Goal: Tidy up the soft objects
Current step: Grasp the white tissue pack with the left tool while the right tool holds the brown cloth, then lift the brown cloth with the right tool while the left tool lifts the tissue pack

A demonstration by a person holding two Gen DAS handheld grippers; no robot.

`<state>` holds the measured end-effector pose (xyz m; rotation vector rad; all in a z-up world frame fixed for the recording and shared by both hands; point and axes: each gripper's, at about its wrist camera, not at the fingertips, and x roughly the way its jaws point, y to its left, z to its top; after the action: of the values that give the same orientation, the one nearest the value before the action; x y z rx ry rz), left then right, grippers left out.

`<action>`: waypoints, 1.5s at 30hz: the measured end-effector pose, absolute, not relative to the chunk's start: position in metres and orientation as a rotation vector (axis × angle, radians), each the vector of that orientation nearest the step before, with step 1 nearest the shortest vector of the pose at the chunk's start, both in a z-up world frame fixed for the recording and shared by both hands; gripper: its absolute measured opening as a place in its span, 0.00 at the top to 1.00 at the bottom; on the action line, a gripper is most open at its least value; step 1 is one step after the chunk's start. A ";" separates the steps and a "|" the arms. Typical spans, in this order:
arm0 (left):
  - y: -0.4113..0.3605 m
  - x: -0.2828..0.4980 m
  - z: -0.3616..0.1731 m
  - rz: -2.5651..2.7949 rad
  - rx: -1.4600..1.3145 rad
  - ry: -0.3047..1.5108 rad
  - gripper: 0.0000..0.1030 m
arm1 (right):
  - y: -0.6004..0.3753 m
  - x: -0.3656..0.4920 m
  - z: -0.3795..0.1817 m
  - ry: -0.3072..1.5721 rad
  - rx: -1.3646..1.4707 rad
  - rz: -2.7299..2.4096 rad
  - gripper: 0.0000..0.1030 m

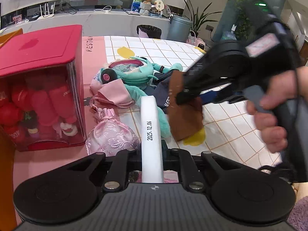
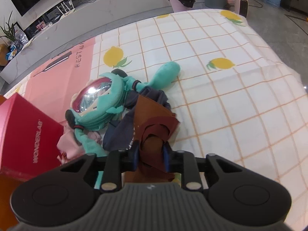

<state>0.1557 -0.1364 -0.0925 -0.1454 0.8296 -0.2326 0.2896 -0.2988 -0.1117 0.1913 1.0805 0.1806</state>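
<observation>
Brown cloth (image 2: 154,123) is pinched in my right gripper (image 2: 151,154) above the pile beside the teal plush (image 2: 98,104); my left gripper (image 1: 152,134) sits closed, empty; thin grip may slip, dragging the navy fabric (image 2: 119,132).

The left camera is sitting low and close, looking across the table (image 1: 221,119) toward the far counter (image 1: 96,19). The right camera is looking down from higher up. Both are seeing the teal doll (image 1: 132,73) (image 2: 100,104) mid-frame and the red box (image 1: 38,77) (image 2: 25,130) at left.
</observation>
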 end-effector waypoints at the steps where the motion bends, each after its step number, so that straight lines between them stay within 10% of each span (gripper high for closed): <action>1: -0.135 0.154 -0.090 -0.235 -0.151 0.828 0.86 | -0.302 0.286 -0.108 1.080 0.193 0.183 0.77; 11: -0.119 0.143 -0.069 -0.209 -0.201 0.792 0.86 | -0.319 0.242 -0.092 1.115 -0.003 0.167 0.71; 26: -0.112 0.144 -0.057 -0.225 -0.246 0.791 0.86 | -0.312 0.252 -0.119 1.228 0.174 0.174 0.13; 35: -0.106 0.148 -0.060 -0.205 -0.257 0.791 0.86 | -0.280 0.250 -0.127 1.212 0.065 0.109 0.03; 39: -0.105 0.147 -0.060 -0.198 -0.255 0.795 0.86 | -0.268 0.245 -0.128 1.188 -0.013 0.070 0.27; 43: -0.105 0.146 -0.057 -0.197 -0.252 0.788 0.86 | -0.273 0.239 -0.118 1.142 -0.029 0.078 0.89; 45: -0.106 0.147 -0.055 -0.194 -0.258 0.792 0.86 | -0.281 0.238 -0.115 1.125 -0.031 0.047 0.92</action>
<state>0.1469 -0.1056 -0.0551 -0.2578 0.7917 -0.1935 0.2376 -0.2808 -0.1148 -0.0310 1.1250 0.0475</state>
